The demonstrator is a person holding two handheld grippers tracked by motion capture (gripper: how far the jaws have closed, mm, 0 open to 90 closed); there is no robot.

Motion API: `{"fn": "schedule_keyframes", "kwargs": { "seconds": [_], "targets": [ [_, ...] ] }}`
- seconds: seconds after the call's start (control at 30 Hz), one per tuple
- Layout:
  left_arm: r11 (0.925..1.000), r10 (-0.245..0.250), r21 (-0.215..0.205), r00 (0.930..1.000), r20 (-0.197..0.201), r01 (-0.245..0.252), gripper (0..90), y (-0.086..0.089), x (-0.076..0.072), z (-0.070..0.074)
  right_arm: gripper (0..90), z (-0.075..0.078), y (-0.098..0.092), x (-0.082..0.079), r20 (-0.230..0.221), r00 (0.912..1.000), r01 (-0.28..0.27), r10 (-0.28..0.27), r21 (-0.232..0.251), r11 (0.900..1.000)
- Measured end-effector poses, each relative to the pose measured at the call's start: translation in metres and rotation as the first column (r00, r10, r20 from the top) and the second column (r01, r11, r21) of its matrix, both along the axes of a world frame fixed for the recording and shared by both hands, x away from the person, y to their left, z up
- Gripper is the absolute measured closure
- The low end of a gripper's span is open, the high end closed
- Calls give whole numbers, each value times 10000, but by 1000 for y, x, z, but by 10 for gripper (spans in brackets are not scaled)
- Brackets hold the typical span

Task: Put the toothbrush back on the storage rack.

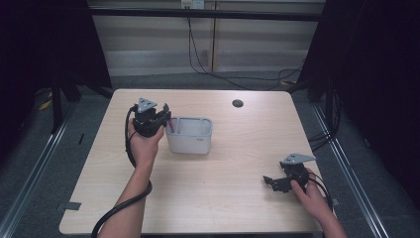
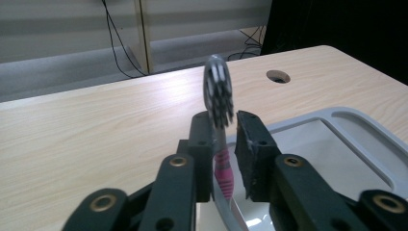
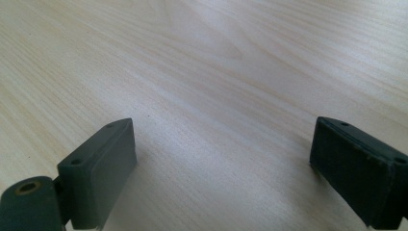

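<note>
Seen from the high view, a person's left hand (image 1: 143,144) holds the left gripper (image 1: 166,115) at the left end of a grey plastic organiser (image 1: 190,141) standing on a pale wooden table (image 1: 198,198), a pink-handled toothbrush (image 1: 170,124) upright at its jaws just over the organiser's rim; the right gripper (image 1: 268,180) rests low on the table near the front right corner, well apart, jaws spread. In the left gripper view, the toothbrush (image 2: 219,106) stands upright with its bristled head blurred, lying against one black pad while a narrow gap shows at the other, so the jaws are nearly closed yet loose around the handle; the organiser's (image 2: 365,130) grey rim lies just beyond. In the right gripper view, the two black jaws stand wide apart above bare table (image 3: 216,72), grasping nothing.
</note>
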State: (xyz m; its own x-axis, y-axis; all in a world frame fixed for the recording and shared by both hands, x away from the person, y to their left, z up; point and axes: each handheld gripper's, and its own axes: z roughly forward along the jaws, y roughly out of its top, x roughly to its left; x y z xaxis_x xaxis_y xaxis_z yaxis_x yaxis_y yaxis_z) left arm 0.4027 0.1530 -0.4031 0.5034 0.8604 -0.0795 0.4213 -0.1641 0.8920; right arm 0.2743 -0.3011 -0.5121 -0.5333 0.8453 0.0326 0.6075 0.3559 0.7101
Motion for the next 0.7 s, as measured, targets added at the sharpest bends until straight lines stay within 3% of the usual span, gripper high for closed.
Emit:
{"fn": "schedule_keyframes", "kwargs": {
  "seconds": [0.1, 0.43, 0.7],
  "targets": [
    [9999, -108, 46, 9999, -15, 108, 715, 1, -1, -1, 84, 0, 0, 0, 1, 10000, -2, 2, 0, 10000],
    [9997, -99, 238, 9998, -189, 104, 428, 5, -1, -4, 84, 0, -1, 0, 13, 10000, -14, 14, 32, 10000],
    [9986, -435, 275, 9978, -496, 449, 366, 11, -7, -5, 84, 0, 0, 1, -22, 10000, -14, 14, 28, 10000]
  ]
}}
